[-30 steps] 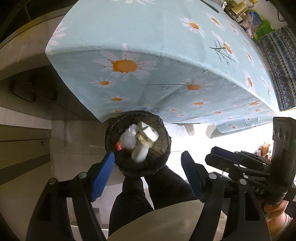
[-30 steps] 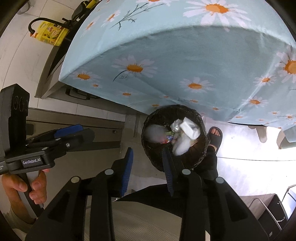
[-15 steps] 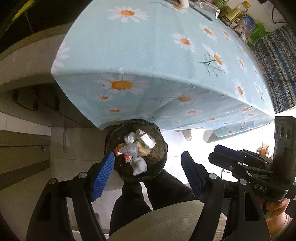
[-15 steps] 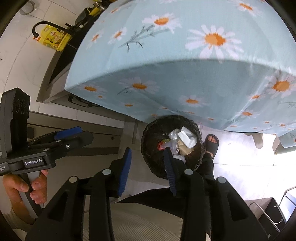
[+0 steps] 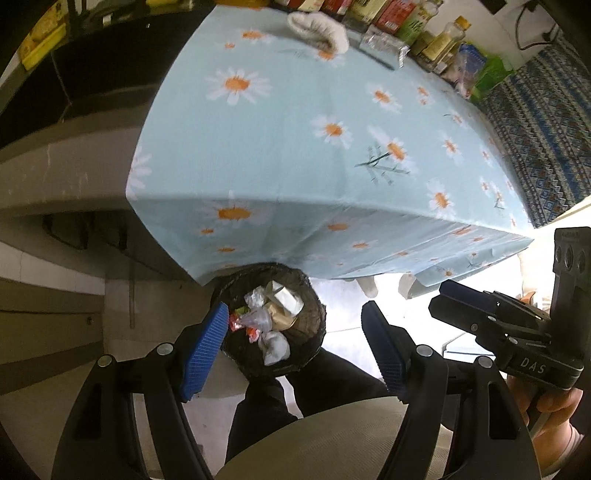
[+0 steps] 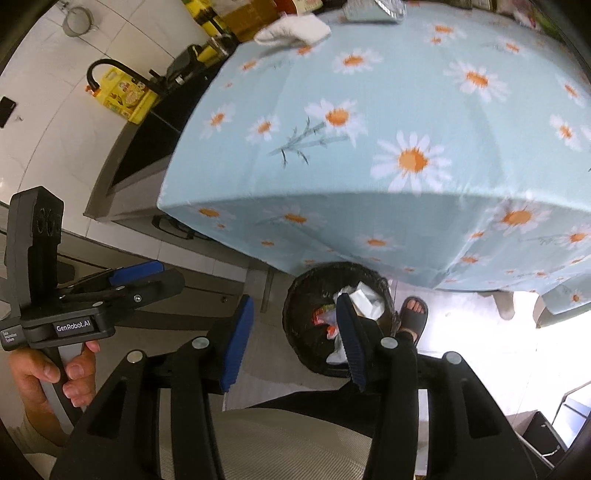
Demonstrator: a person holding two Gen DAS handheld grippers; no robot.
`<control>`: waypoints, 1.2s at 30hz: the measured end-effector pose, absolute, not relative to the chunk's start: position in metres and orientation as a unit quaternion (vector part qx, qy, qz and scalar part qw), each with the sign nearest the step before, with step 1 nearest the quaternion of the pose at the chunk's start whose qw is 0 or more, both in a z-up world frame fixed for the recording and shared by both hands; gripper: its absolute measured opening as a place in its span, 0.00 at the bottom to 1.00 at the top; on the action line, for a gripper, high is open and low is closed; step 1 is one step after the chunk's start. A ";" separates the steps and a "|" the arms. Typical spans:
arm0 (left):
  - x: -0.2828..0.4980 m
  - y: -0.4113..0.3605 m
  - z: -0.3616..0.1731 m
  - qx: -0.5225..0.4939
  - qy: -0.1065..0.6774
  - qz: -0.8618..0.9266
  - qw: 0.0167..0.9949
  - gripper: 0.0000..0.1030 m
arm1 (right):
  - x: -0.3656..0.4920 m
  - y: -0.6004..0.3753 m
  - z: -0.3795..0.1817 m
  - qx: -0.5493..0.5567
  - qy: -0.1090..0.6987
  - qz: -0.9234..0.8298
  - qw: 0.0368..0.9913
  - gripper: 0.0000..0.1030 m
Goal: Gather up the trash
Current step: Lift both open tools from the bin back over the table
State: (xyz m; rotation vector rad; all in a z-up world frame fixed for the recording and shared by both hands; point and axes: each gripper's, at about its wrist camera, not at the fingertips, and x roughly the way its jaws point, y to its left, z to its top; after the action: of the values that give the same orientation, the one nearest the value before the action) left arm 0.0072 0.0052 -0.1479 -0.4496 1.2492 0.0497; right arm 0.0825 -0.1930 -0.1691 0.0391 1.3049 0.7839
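Observation:
A black trash bin (image 5: 308, 325) stands on the floor at the table's near edge, holding crumpled white paper, wrappers and a red scrap (image 5: 273, 317). It also shows in the right wrist view (image 6: 306, 332). My left gripper (image 5: 295, 354) hangs open and empty above the bin. My right gripper (image 6: 291, 339) is open and empty beside and above it. Each gripper shows in the other's view: the right one (image 5: 495, 321) and the left one (image 6: 122, 280). A white cloth (image 5: 319, 27) and a foil pack (image 5: 384, 46) lie at the table's far end.
The table wears a light blue daisy cloth (image 5: 314, 140). Bottles and jars (image 5: 436, 48) line its far edge. A dark counter (image 6: 155, 140) with a yellow box (image 6: 125, 96) stands to the left. The person's legs (image 5: 280, 398) and sandalled foot (image 6: 413, 314) are by the bin.
Both grippers have risen and tilted up, so the bin looks smaller and the tabletop's far end has come into view. Both stay open and empty.

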 end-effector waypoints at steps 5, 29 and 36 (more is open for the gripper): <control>0.008 0.001 -0.129 -0.198 0.565 0.013 0.801 0.70 | 0.082 -0.200 -0.147 0.020 0.565 0.355 0.744 0.47; 0.050 -0.003 -0.080 -0.180 0.514 0.023 0.838 0.71 | 0.158 -0.217 -0.083 -0.004 0.483 0.359 0.799 0.62; 0.091 -0.006 -0.070 -0.184 0.509 0.046 0.840 0.76 | 0.219 -0.216 -0.071 -0.031 0.471 0.379 0.796 0.73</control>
State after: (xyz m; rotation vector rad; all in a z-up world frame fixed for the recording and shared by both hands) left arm 0.0914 -0.0058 -0.0704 -0.3898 1.0754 0.0982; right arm 0.2190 -0.2156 -0.0713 -0.0676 1.0115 0.8132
